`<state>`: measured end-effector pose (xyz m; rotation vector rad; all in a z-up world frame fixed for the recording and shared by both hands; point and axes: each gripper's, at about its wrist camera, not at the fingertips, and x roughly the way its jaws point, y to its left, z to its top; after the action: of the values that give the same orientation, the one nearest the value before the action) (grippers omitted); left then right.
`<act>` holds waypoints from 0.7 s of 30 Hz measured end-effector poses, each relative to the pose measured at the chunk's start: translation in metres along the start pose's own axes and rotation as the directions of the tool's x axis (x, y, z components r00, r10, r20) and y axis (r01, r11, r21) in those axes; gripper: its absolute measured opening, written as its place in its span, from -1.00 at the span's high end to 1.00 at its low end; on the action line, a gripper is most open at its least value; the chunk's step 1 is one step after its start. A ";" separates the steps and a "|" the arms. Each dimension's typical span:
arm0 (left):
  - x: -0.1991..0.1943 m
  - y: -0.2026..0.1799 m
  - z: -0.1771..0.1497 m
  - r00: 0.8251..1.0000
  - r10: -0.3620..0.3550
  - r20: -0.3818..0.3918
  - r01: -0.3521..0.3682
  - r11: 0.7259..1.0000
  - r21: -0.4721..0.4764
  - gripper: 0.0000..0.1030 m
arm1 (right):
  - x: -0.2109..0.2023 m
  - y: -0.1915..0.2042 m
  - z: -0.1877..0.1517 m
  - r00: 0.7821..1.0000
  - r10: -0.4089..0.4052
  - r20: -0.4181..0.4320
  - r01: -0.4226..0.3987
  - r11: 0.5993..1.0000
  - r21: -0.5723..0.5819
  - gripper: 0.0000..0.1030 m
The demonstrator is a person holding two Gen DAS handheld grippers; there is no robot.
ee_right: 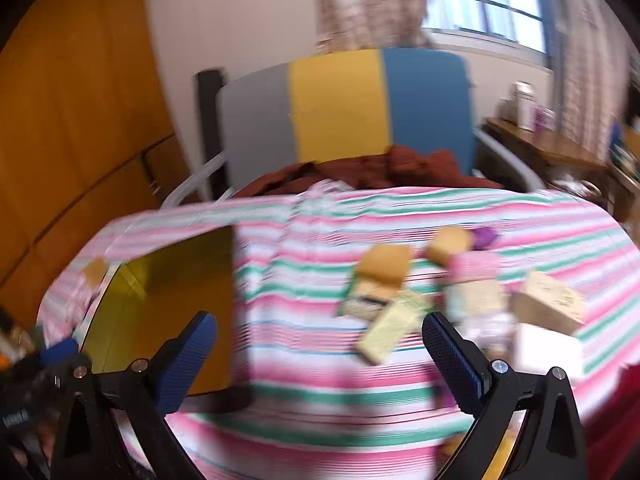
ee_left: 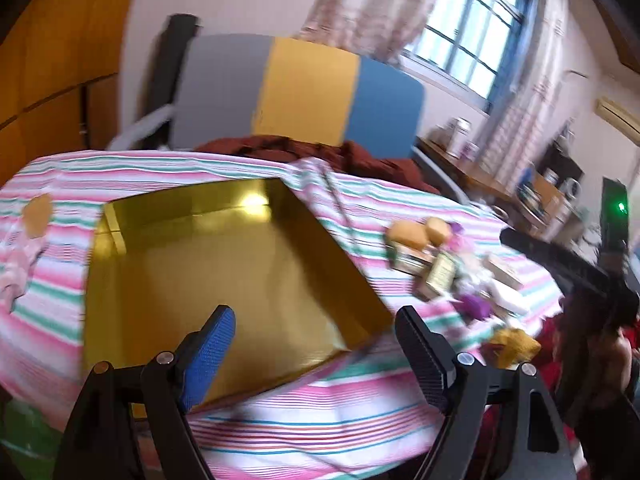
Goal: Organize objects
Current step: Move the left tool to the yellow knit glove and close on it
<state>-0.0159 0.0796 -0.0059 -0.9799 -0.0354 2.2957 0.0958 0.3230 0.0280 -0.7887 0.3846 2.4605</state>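
Note:
A shallow gold box (ee_left: 208,276) lies open and empty on the striped cloth; it also shows at the left of the right wrist view (ee_right: 168,312). A pile of small objects (ee_left: 452,272) lies right of it: yellow sponges (ee_right: 384,264), flat packets (ee_right: 390,328), a purple thing (ee_right: 485,237), a tan box (ee_right: 548,304) and a white block (ee_right: 548,350). My left gripper (ee_left: 316,332) is open and empty above the box's near corner. My right gripper (ee_right: 320,336) is open and empty above the cloth, just short of the pile. Both views are blurred.
The striped cloth (ee_left: 320,420) covers a bed or table. A grey, yellow and blue headboard (ee_left: 304,88) and a dark red blanket (ee_left: 320,152) lie behind. A pink cloth (ee_left: 20,264) lies at the far left. A desk with jars (ee_left: 472,152) stands at the right.

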 end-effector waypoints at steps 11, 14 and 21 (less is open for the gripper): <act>0.059 -0.096 0.002 0.929 -0.296 -0.221 0.336 0.926 0.173 -0.62 | -0.049 -0.121 0.021 0.974 -0.224 0.023 0.215 0.958 0.192 -1.00; 0.080 -0.127 -0.002 0.876 -0.371 -0.307 0.436 0.883 0.176 -0.62 | -0.056 -0.137 0.017 0.969 -0.248 0.003 0.242 0.946 0.216 -1.00; 0.117 -0.202 -0.022 0.784 -0.439 -0.439 0.567 0.794 0.219 -0.62 | -0.070 -0.159 0.009 0.958 -0.287 -0.013 0.283 0.932 0.226 -1.00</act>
<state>0.0474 0.3022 -0.0440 -1.0441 0.2221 1.5249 0.2293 0.4298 0.0603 -0.6707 0.4955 2.1080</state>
